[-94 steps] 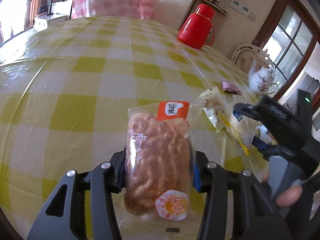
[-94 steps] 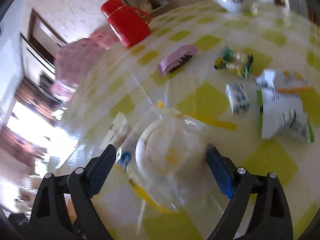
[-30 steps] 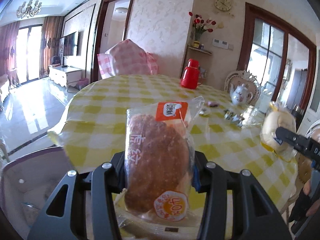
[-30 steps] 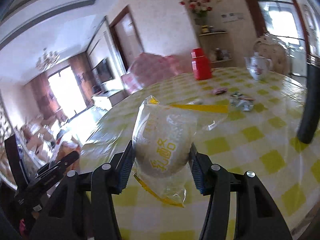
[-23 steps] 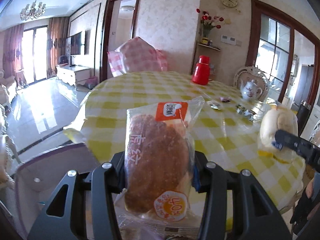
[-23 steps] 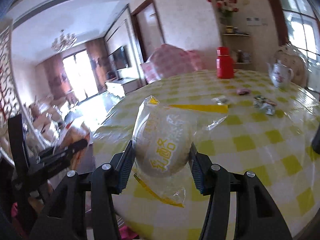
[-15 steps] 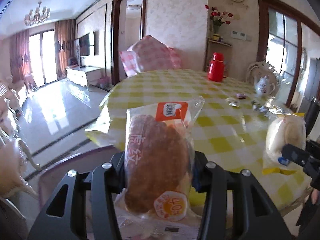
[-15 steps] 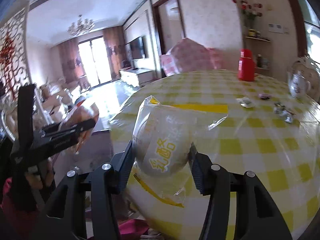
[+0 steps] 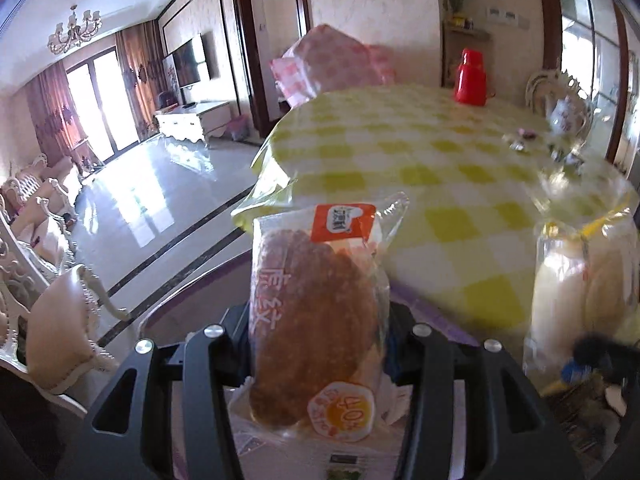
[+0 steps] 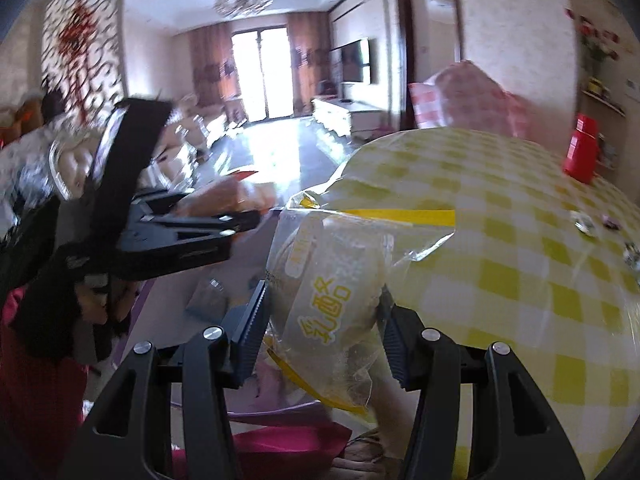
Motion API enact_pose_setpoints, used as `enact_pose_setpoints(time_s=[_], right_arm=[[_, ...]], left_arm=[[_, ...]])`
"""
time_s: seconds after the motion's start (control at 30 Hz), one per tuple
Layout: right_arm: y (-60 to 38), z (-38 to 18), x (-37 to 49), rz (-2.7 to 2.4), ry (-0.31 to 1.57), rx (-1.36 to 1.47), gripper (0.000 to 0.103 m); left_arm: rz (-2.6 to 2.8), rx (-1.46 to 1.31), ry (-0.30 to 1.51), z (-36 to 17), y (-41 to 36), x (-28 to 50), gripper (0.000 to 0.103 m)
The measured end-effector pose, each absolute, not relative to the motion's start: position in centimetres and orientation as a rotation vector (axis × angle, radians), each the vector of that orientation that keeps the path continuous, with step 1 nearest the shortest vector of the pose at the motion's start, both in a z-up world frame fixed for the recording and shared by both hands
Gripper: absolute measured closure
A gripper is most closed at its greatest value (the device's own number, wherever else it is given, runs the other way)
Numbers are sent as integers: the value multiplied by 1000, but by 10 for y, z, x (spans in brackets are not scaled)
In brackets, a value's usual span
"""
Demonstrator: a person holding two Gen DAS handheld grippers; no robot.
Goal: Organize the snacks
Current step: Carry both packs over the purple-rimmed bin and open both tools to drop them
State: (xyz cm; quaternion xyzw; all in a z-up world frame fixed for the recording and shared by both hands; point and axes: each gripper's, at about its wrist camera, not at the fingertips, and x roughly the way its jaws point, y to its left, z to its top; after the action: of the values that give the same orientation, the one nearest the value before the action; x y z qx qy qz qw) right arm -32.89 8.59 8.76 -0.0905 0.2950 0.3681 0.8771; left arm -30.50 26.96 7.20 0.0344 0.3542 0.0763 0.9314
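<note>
Brown, flat bread in a clear plastic wrapper with an orange label (image 9: pixel 316 320) stands upright between the black fingers of the left claw (image 9: pixel 318 344), which pinches it from both sides. An orange-and-yellow round sticker sits at the wrapper's lower end. Beneath this claw lies a clear plastic container with a purple rim (image 9: pixel 432 300), just off the edge of the round table with the yellow-and-white checked cloth (image 9: pixel 460 184); flat packets show inside it, under the bread.

The right claw (image 10: pixel 322 316) pinches a pale round bun in a clear wrapper with yellow characters and a yellow strip (image 10: pixel 328 292), its ribbed blue pads pressed on either side of it. In the left wrist view that same bun hangs at the right edge, near the table's rim. The right wrist view shows the left claw to the left of the bun, held by a hand, with the purple rim below both.

Far back on the table stand a red thermos flask (image 9: pixel 472 78) and a white floral teapot (image 9: pixel 568 114), with a few small wrapped snacks (image 9: pixel 520 140) near the teapot, too blurred to identify.
</note>
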Motion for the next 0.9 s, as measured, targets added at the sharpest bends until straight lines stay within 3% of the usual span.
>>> enact_pose_setpoints(time_s=[0.37,0.4,0.43,0.47,0.5,0.67,0.9], right_arm=[[131,71,-356,906,613,-290,50],[131,70,-356,920,619,-285,49],[131,71,-356,930,621,-276,41],[128,72,-355,932,618,-261,30],[125,73,-354,931,613,-245,28],[111,81,-348,918,596,-180,28],[87,76,-327,859,643,-91,27]], left_arm=[[251,108,767,63,282,-298,53],[270,110,767,64,286,-298,50],[286,110,764,65,287,-299,45],[322,110,748,67,290,-299,29],[362,117,723,71,293,-301,20],[393,110,689,79,297,-304,10],[379,156,702,72,281,-298,7]])
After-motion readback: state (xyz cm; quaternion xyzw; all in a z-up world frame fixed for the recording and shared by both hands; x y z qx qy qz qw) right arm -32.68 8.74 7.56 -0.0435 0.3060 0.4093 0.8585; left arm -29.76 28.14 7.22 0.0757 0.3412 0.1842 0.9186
